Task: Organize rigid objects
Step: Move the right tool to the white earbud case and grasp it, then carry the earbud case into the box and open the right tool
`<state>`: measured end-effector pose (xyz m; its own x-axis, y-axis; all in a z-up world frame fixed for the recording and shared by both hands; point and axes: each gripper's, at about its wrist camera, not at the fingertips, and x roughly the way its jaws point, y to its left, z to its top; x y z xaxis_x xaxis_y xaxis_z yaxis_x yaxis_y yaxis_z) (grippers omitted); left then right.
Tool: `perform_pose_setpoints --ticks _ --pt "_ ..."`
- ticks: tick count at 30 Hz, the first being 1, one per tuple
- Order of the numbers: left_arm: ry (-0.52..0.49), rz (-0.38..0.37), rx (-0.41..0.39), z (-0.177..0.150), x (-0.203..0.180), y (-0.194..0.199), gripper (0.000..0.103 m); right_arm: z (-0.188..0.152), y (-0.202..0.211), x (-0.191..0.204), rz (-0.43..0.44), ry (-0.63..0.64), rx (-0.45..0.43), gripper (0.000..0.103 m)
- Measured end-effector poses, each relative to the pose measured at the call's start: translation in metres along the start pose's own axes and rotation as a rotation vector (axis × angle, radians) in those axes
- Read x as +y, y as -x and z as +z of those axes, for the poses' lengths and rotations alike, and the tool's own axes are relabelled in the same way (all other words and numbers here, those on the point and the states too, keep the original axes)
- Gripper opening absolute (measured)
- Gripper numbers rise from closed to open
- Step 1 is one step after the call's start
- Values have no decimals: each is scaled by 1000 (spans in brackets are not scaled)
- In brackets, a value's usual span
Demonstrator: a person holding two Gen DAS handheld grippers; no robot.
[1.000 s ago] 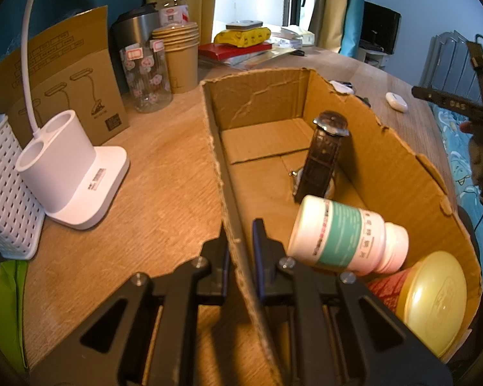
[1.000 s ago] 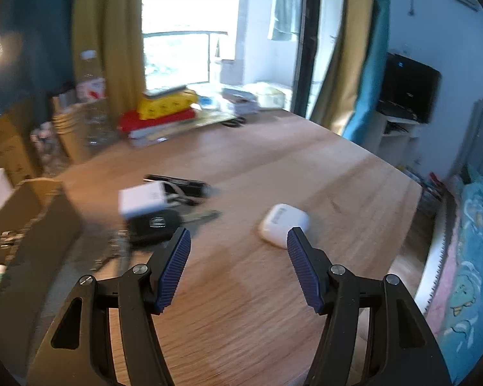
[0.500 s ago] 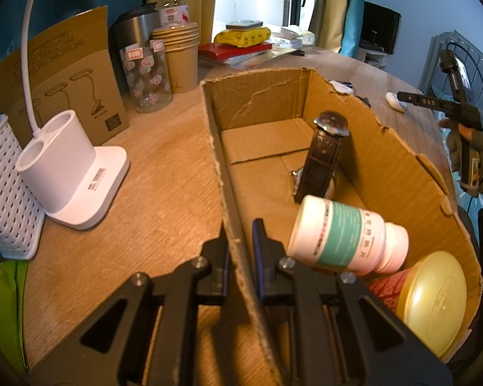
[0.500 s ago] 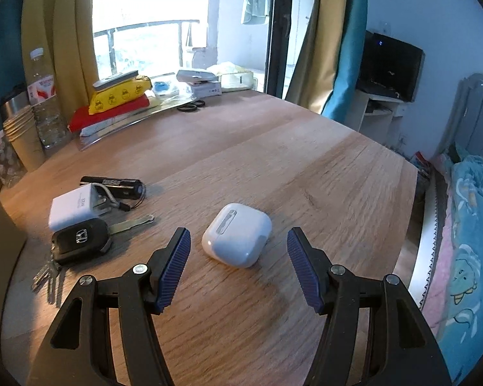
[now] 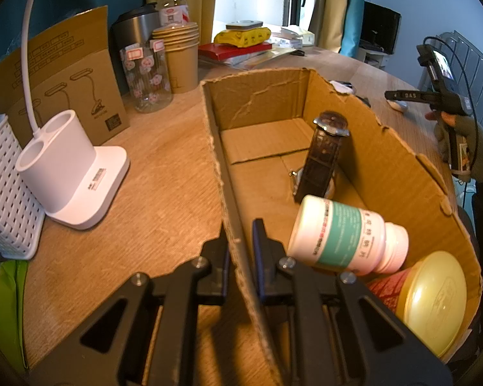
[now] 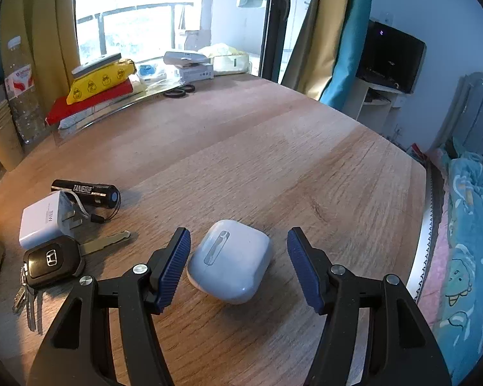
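My left gripper (image 5: 240,241) is shut on the near left wall of an open cardboard box (image 5: 399,160). In the box lie a brown-strapped watch (image 5: 325,157), a white pill bottle with a teal label (image 5: 344,236) and a yellow-lidded jar (image 5: 434,299). My right gripper (image 6: 238,257) is open, low over the wooden table, with a white earbud case (image 6: 230,259) between its fingers, not touching. Left of the case lie a car key (image 6: 53,262), a white charger plug (image 6: 45,218) and a black flashlight (image 6: 85,191). The right gripper also shows in the left wrist view (image 5: 393,95).
Left of the box stand a white lamp base (image 5: 67,167), a white basket (image 5: 3,193), a brown carton (image 5: 61,74), a glass jar (image 5: 148,77) and stacked paper cups (image 5: 178,58). Books and a yellow pouch (image 6: 99,80) lie at the table's far side. The table edge (image 6: 418,241) runs close on the right.
My right gripper has swung right and moved forward and down, so the earbud case now lies between its open fingers. The left gripper and box have not moved.
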<state>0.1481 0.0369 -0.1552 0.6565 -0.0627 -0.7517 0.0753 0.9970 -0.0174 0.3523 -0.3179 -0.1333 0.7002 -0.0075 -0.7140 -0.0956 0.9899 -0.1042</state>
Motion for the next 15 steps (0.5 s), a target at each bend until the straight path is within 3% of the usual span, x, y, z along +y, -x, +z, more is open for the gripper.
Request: perform_pose_setpoints --ticks 7,15 --pt "0 0 0 0 0 0 13 1 -9 1 9 10 43 65" --pt "0 0 0 0 0 0 13 0 -8 5 11 32 38 58"
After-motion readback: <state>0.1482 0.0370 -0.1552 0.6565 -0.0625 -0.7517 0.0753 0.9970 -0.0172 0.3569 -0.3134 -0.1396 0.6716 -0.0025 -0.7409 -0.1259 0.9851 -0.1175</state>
